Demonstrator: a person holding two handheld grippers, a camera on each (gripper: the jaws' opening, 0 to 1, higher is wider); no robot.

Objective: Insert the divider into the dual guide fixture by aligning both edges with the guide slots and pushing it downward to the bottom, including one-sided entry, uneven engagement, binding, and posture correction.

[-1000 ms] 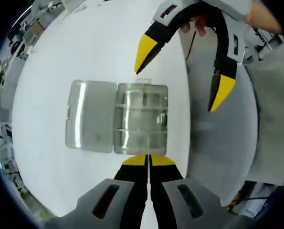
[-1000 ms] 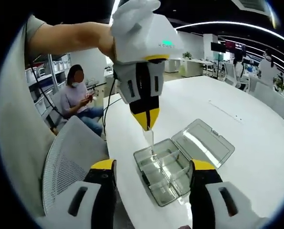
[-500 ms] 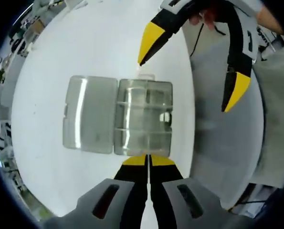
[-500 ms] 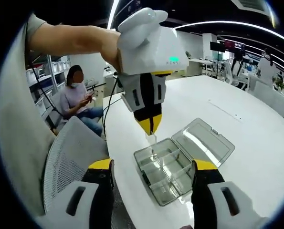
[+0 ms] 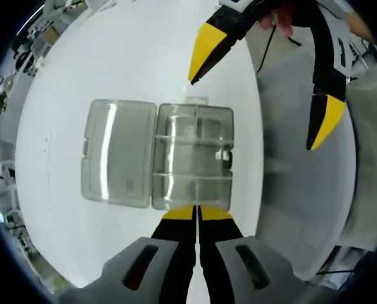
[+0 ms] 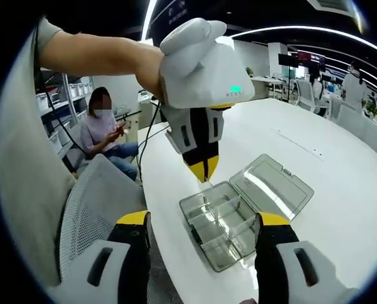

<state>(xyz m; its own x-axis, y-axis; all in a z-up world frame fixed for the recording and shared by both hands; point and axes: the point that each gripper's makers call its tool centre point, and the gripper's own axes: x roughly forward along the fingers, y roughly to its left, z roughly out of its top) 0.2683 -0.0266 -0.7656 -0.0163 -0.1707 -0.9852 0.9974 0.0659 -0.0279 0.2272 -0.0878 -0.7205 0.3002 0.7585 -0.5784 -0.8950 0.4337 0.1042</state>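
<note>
A clear plastic box [image 5: 191, 155] lies on the white table [image 5: 144, 63] with its lid [image 5: 118, 152] flung open flat; cross walls split the tray into compartments. My left gripper [image 5: 198, 212] is shut, its tips over the tray's near rim. In the right gripper view it [image 6: 205, 174] hangs tips-down above the box [image 6: 229, 221], at the corner away from the lid [image 6: 277, 187]. A faint sliver of the clear divider [image 6: 205, 185] shows under its tips. My right gripper [image 6: 204, 221] stands open, well apart from the box; it [image 5: 264, 88] also reaches in from the upper right of the left gripper view.
A grey mesh chair [image 6: 87, 215] stands at the table edge beside the box, seen also as the grey chair [image 5: 296, 190]. A seated person [image 6: 102, 133] is behind it. The table stretches wide past the lid.
The left gripper has lifted a little, so the divider no longer reaches down into the compartments. In the left gripper view the right gripper has drifted up and to the right.
</note>
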